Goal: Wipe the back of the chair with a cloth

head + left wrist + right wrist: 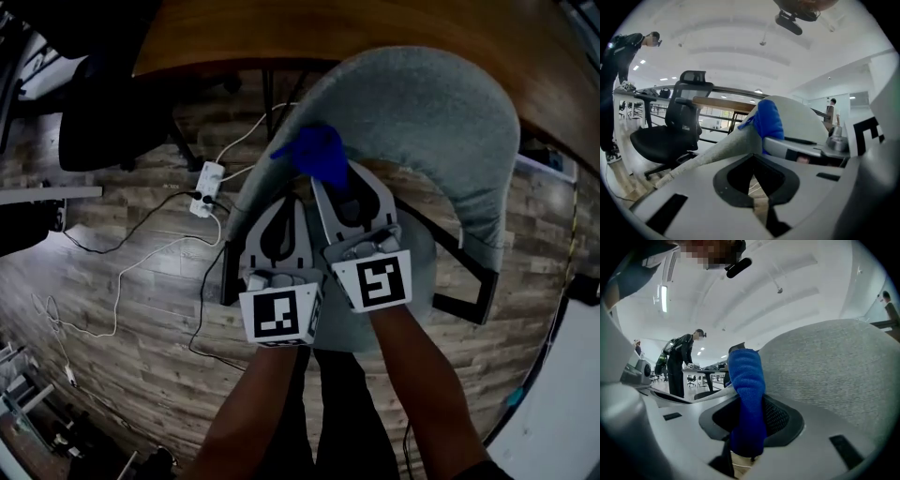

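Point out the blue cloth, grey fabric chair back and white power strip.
blue cloth (315,155), head view, middle
grey fabric chair back (441,122), head view, padding
white power strip (207,187), head view, middle

The bright blue terry cloth (317,155) stands out against the speckled light grey woven fabric chair back (441,112). The left gripper (284,201) and the right gripper (339,184) are pale grey plastic with black-lined openings. Each carries a white cube printed with black square markers. The wood-plank floor (141,375) is streaked in grey-brown boards, crossed by white cables (120,281) and a white power strip (206,188). The curved wooden worktop (281,33) is warm brown. The swivel office chair (677,131) is black all over.
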`<state>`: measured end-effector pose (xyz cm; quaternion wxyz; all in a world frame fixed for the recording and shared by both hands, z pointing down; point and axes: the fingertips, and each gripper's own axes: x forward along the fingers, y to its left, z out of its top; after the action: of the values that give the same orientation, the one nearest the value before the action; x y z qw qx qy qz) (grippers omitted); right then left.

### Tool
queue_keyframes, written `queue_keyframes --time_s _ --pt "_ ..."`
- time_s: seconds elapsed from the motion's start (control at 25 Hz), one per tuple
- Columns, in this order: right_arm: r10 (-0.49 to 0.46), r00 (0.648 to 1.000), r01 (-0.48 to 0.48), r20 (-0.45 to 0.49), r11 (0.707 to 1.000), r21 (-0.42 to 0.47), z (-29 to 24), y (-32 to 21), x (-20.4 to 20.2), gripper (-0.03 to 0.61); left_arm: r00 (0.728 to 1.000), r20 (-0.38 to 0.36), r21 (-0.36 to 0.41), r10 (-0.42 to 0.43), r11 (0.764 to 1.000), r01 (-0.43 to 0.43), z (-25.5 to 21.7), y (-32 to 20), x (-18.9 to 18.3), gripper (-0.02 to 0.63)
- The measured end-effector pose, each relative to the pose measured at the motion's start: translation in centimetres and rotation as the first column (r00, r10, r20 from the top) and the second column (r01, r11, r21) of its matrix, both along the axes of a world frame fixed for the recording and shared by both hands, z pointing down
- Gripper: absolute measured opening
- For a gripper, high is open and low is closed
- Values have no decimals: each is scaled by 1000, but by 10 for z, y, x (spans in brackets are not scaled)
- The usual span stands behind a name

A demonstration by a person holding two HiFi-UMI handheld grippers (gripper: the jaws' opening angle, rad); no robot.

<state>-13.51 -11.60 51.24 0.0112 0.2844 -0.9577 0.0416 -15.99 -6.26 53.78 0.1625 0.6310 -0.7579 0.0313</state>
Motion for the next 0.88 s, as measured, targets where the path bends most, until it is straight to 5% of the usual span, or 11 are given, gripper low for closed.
queue_keyframes --time_s 0.44,0.88 --pt "-170 985 168 -33 984 -62 30 31 -40 123 997 -12 -23 -74 997 74 13 20 -22 2" --pt "-140 990 139 -5 985 -98 42 8 -29 123 1000 -10 -5 -29 1000 29 14 -4 -12 2"
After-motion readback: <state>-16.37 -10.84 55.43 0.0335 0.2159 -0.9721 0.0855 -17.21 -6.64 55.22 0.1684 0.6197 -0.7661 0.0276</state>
